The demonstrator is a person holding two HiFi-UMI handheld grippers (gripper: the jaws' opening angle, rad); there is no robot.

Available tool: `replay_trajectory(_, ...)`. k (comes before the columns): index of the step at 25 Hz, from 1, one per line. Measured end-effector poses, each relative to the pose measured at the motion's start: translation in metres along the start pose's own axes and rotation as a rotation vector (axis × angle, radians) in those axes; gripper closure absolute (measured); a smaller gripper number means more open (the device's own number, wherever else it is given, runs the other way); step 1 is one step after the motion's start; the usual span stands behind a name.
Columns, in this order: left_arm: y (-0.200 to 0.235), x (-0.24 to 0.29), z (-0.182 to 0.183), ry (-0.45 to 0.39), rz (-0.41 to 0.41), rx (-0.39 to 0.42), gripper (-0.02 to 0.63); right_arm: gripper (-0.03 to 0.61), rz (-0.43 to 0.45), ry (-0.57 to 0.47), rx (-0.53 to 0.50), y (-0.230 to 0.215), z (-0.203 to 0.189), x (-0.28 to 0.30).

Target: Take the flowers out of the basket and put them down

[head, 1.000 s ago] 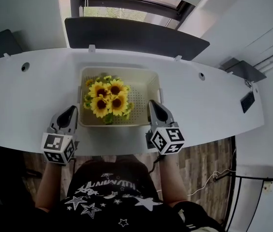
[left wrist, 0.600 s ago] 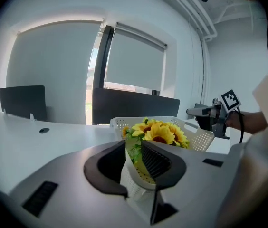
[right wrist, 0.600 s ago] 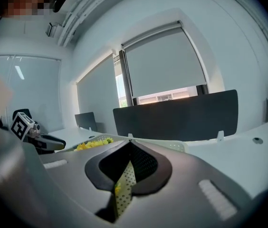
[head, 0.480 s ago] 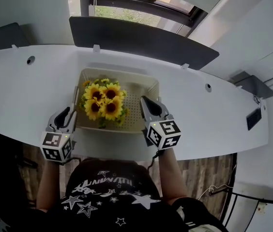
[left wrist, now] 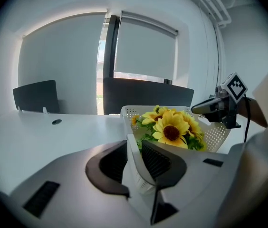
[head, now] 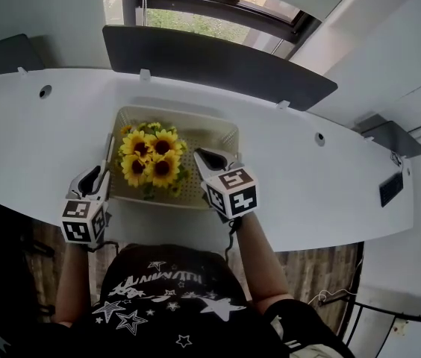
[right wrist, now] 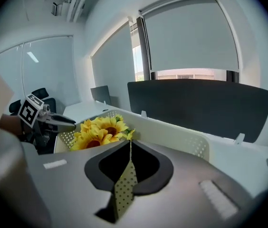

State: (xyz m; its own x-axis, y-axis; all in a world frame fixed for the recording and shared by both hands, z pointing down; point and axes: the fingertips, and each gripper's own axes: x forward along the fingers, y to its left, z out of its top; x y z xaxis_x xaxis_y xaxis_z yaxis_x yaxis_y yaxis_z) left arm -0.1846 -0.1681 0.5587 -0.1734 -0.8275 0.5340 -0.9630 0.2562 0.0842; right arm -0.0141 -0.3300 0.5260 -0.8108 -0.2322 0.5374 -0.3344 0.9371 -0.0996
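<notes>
A cream perforated basket (head: 207,131) stands on the white desk and holds a bunch of yellow sunflowers (head: 151,159) in its left half. My left gripper (head: 97,176) is at the basket's left wall. In the left gripper view that wall (left wrist: 133,167) stands between the jaws, with both pads against it and the sunflowers (left wrist: 172,127) just beyond. My right gripper (head: 204,155) reaches in over the basket's right side. Its jaws are shut on a thin perforated strip of the wall (right wrist: 124,186), and the sunflowers (right wrist: 98,132) lie to its left.
The curved white desk (head: 330,177) has cable holes at the left (head: 44,92) and right (head: 319,136). A dark divider panel (head: 218,58) runs along its far edge under a window. The desk's near edge lies just behind the grippers, against the person's body.
My right gripper has swung left and inward, from beside the basket's right edge to over it. My left gripper has gone from shut beside the basket to holding its left wall between the jaws.
</notes>
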Motion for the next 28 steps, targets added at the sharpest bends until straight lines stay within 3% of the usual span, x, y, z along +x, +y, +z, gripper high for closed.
replay_trajectory(7,-0.001,0.002,-0.001,0.007,-0.007,-0.031,0.534,0.546,0.078,0.209,-0.136,0.009,-0.025,0.023)
replay_trajectory(9,-0.001,0.002,-0.001,0.001,-0.004,-0.038,0.535,0.466,0.090,0.270,-0.180,0.012,-0.033,0.030)
replay_trajectory(17,-0.001,0.002,-0.002,0.000,-0.009,-0.044,0.537,0.357,0.175,0.406,-0.368,0.025,-0.058,0.054)
replay_trajectory(22,-0.004,0.002,-0.002,-0.003,-0.013,-0.054,0.537,0.330,0.263,0.387,-0.422,0.035,-0.063,0.062)
replay_trajectory(28,-0.005,0.002,-0.001,-0.004,-0.020,-0.062,0.537,0.253,0.346,0.333,-0.468,0.050,-0.059,0.066)
